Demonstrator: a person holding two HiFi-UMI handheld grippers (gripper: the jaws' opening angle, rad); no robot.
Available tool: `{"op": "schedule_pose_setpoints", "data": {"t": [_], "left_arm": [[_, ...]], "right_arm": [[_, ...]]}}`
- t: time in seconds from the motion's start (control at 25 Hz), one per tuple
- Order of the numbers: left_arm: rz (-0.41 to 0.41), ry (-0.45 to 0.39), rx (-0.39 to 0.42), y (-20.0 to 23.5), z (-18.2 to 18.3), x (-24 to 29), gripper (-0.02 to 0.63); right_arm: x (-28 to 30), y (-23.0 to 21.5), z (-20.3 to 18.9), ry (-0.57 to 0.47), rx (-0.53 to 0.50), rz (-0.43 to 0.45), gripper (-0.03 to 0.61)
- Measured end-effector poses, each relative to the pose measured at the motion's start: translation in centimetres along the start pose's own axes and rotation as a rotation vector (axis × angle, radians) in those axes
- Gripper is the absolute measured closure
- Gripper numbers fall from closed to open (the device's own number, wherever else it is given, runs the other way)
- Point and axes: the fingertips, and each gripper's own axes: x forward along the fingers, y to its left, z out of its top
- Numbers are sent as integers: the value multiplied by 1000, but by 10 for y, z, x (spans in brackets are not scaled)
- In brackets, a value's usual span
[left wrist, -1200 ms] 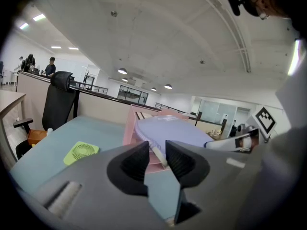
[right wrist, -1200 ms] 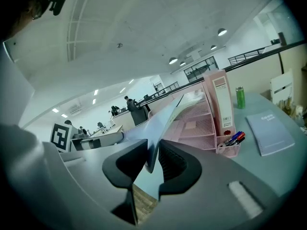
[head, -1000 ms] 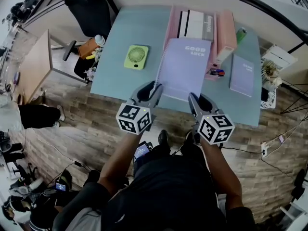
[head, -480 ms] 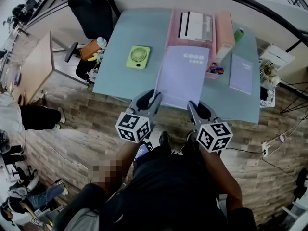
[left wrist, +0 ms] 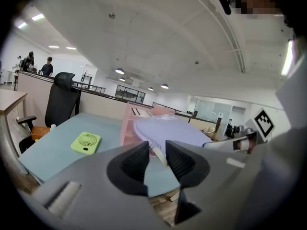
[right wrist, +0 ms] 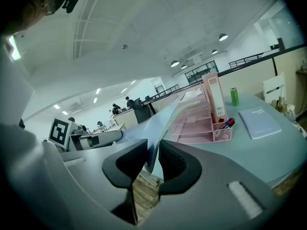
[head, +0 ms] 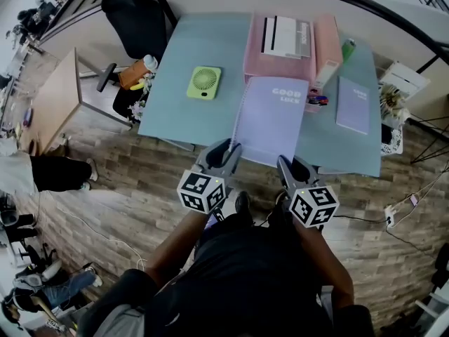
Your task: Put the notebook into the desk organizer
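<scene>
Grey left gripper (head: 229, 146), right gripper (head: 283, 161), black shirt (head: 245, 272)

Notebook (head: 270, 118): lilac, spiral-bound, closed, "GOOD LUCK" cover up; raised off desk (head: 184, 48), tilted, far edge by Organizer front.
Organizer (head: 254, 58): pink, tiered, upright at desk's far side.

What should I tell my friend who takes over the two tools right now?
Left tool: shut on the near-left corner of the notebook, by its spiral edge.
Right tool: shut on the near-right corner.
Notebook: held up between both tools above the near side of the desk, far edge close to the front of the pink desk organizer.
Done: notebook picked up.
Left to do: probably carry it forward, slide it into the desk organizer, then open both tools.
</scene>
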Motion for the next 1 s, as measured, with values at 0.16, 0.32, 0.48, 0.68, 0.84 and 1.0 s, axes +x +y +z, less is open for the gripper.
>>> {"op": "schedule_pose_setpoints", "data": {"t": [0.16,0.32,0.48,0.68,0.84,1.0], "left_arm": [[-9,5,-10,-2,-12,2,451],[-6,15,-18,0,-21,7,451],[-2,21,-24,2,-27,13,451],[9,13,-23,5,-32,18,451],[19,3,-22,7,-35,23,453],[26,7,-16,10,-37,32,453]], "right_arm": [[-2,-5,-10,5,1,-8,505],[0,-11,-17,10,4,-13,505],[5,-18,-23,15,10,-12,503],[11,-25,-28,6,18,-4,503],[16,-32,-32,-3,24,-1,503],[23,-40,-35,-7,36,2,503]]}}
